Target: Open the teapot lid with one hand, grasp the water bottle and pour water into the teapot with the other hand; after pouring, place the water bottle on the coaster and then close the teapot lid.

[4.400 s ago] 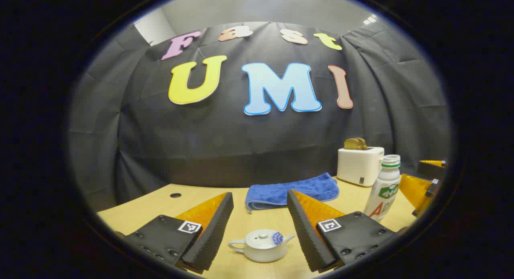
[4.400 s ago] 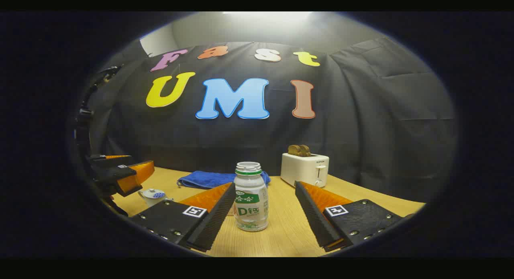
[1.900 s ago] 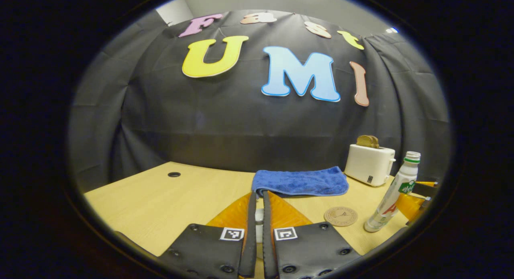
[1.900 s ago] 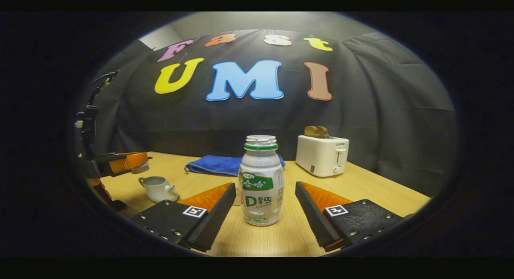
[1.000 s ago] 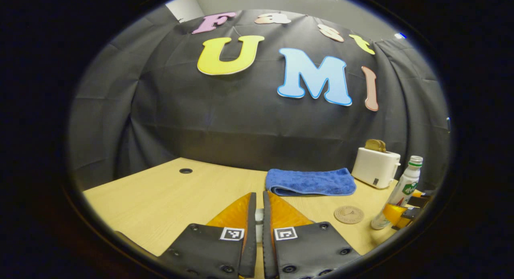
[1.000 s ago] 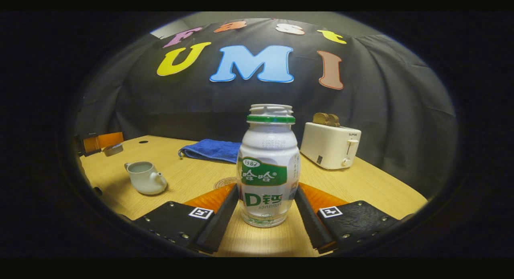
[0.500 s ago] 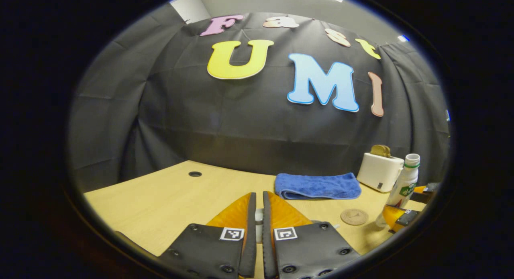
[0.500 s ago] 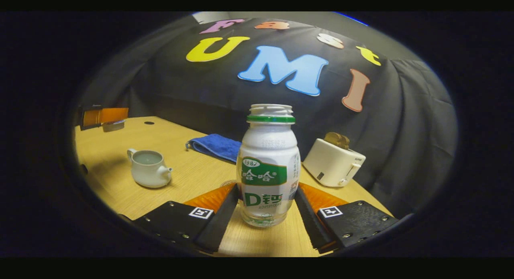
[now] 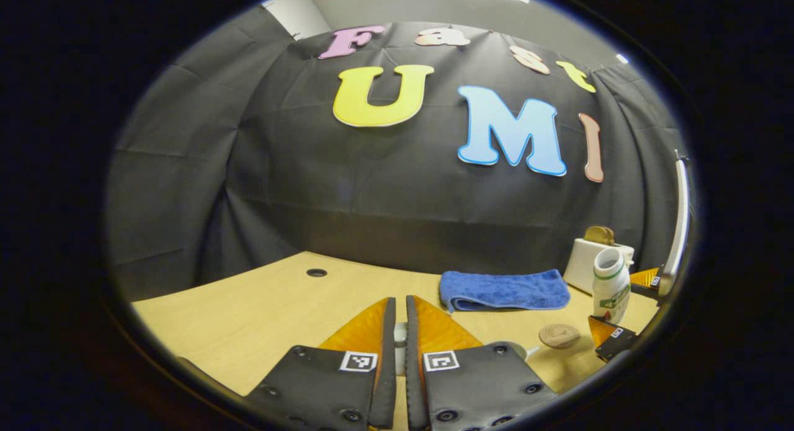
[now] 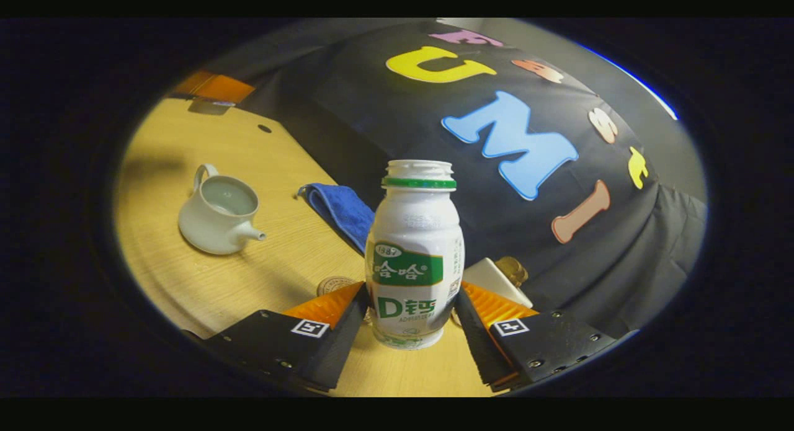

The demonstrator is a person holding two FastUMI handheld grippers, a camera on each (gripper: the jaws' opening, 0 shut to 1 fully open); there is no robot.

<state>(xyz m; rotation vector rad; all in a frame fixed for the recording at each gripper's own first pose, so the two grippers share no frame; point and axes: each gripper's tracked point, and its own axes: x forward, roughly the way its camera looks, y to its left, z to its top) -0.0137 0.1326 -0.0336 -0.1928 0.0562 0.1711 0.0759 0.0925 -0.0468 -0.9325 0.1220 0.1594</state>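
My right gripper (image 10: pixel 404 322) clamps water bottle (image 10: pixel 414 257), tilted. Left gripper (image 9: pixel 397 344) pinches lid (image 9: pixel 401 333). Teapot (image 10: pixel 218 217) open, centre left. Risk: small mouth, stream misses onto table (image 10: pixel 186 282).

- Water bottle (image 10: pixel 412 257), held upright between the fingers of the right claw (image 10: pixel 410 293): a printed label (image 10: pixel 406 273) wraps the body. It has a green band above and large green characters on white below. The print is sharp in the right gripper view and is not transcribed here.
- The same bottle, seen far off in the left gripper view (image 9: pixel 611 285): the label is too small to be read.
- Right claw: one square black-and-white coded marker is noted on each finger (image 10: pixel 309 327).
- Left claw (image 9: pixel 397 307): one square black-and-white coded marker is noted on each finger (image 9: pixel 358 361).
- No plain numbers or words are made out on these markers.
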